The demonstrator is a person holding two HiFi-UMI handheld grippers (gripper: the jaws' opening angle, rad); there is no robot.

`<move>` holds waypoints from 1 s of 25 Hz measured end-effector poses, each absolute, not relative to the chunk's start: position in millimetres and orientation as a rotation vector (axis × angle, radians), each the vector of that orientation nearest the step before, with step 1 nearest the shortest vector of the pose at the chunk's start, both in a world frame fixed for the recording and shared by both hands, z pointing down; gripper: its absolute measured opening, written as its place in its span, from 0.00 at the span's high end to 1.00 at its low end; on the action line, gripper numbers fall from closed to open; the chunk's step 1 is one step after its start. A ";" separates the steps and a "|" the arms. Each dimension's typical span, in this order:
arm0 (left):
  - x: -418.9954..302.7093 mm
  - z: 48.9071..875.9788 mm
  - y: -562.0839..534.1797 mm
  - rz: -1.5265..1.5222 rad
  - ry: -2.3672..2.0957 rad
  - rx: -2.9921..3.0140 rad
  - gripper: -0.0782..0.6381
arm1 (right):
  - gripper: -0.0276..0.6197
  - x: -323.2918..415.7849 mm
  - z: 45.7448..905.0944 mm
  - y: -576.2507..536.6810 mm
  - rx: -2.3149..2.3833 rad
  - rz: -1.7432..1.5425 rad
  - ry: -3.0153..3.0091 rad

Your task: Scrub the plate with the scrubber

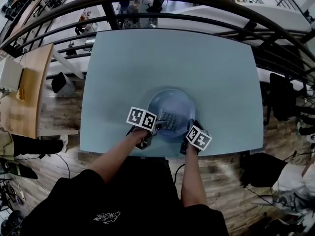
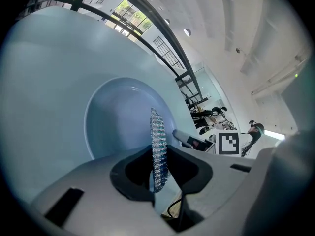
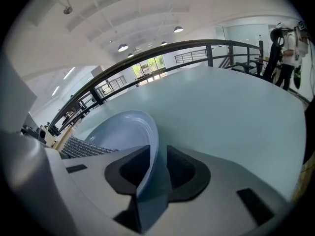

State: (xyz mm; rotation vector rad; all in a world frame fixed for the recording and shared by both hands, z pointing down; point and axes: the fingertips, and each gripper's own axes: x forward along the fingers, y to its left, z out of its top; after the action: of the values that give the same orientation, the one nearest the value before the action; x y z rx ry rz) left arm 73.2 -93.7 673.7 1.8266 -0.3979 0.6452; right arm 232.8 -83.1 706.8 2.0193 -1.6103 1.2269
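The left tongs pinched the mesh scrubber by its edge, holding it over the near part of the plate, around 6 o'clock, with most of the dish stretching away toward 12. The right tongs stood spread astride the plate's edge at 5 o'clock, pads not pressing it. The plate sat near the front of the bench. A stroke would likely run toward 12, with the dish unsteadied.
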 end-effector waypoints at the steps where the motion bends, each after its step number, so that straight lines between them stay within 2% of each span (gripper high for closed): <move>1: 70.8 672.2 -93.9 0.640 -0.397 1.830 0.77 | 0.80 233.9 705.0 -80.7 2.027 1.225 -1.606; 10: 45.5 649.2 -102.0 0.563 -0.404 1.863 0.77 | 0.80 233.1 667.7 -60.6 2.097 1.160 -1.613; 15: 31.1 630.5 -112.0 0.557 -0.409 1.929 0.77 | 0.92 216.2 647.3 -56.0 2.150 1.137 -1.651; 25: -2.9 575.4 -123.2 0.560 -0.431 2.215 0.77 | 0.95 162.7 580.4 -41.5 2.202 1.007 -1.770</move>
State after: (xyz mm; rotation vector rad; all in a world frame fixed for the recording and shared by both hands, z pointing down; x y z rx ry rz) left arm -2.9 -123.2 575.4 2.2147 -0.4305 0.5600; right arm 162.7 -41.5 580.4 2.2015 -1.7705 1.0067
